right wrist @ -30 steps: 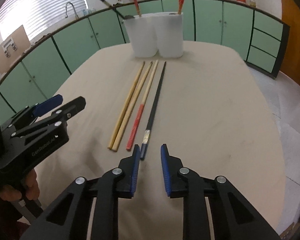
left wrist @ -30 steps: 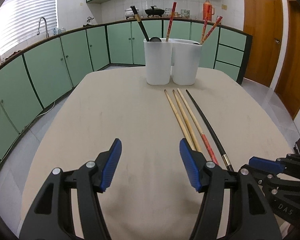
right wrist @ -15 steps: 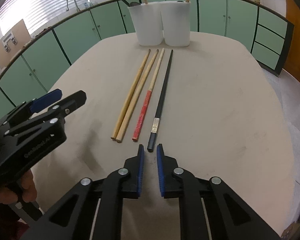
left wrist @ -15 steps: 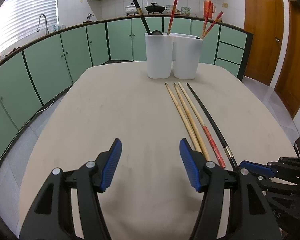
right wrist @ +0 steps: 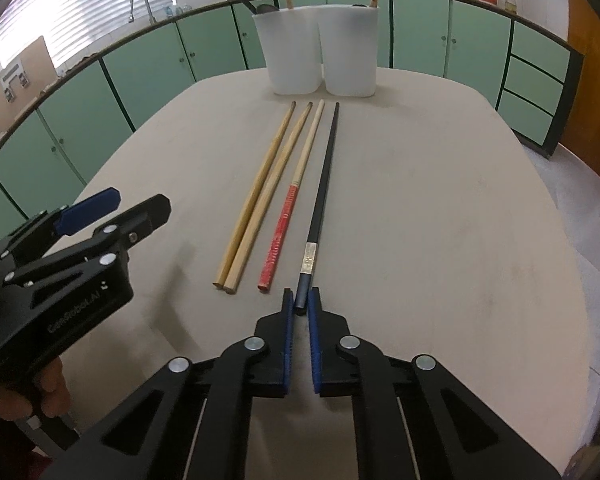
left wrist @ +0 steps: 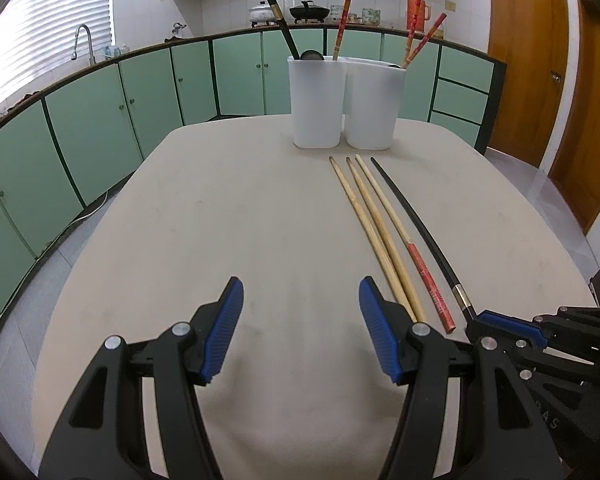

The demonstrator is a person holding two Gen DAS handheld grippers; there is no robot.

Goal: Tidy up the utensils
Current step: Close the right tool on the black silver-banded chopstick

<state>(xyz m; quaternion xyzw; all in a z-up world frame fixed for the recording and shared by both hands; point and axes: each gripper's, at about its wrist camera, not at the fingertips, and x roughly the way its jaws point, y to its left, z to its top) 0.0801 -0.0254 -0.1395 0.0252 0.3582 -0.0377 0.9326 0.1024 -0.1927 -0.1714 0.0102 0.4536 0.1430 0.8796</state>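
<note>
**A:** What is everything made of?

**B:** The rounded beige table (right wrist: 440, 208) has a matte, faintly scuffed top. On it lie four long thin sticks side by side: two plain pale wooden chopsticks (right wrist: 256, 196), a pale wooden chopstick with a red patterned handle (right wrist: 292, 200), and a slim black chopstick with a silver band and dark blue end (right wrist: 322, 196). At the table's 12 o'clock edge stand two white, slightly translucent plastic utensil holders (right wrist: 320, 52), touching, with red-handled chopsticks and a dark ladle poking out.

**A:** Where is the black chopstick relative to the tongs?

**B:** In the right wrist view its blue end sits between the blue ribbed pads of the right gripper (right wrist: 301, 300), and the shaft runs off toward 12 o'clock, tip toward the holders. The jaws have just been closing and now pinch that end, only a narrow gap left. The rest of the stick lies on the table.

**A:** And the other tongs?

**B:** The left gripper (left wrist: 300, 308) hangs over bare table with its jaws wide and nothing in them; the wooden chopsticks pass its right pad at about 2 o'clock.

**A:** How does the black one look?

**B:** Straight, glossy, tapering to a fine tip, rightmost of the row.
</note>
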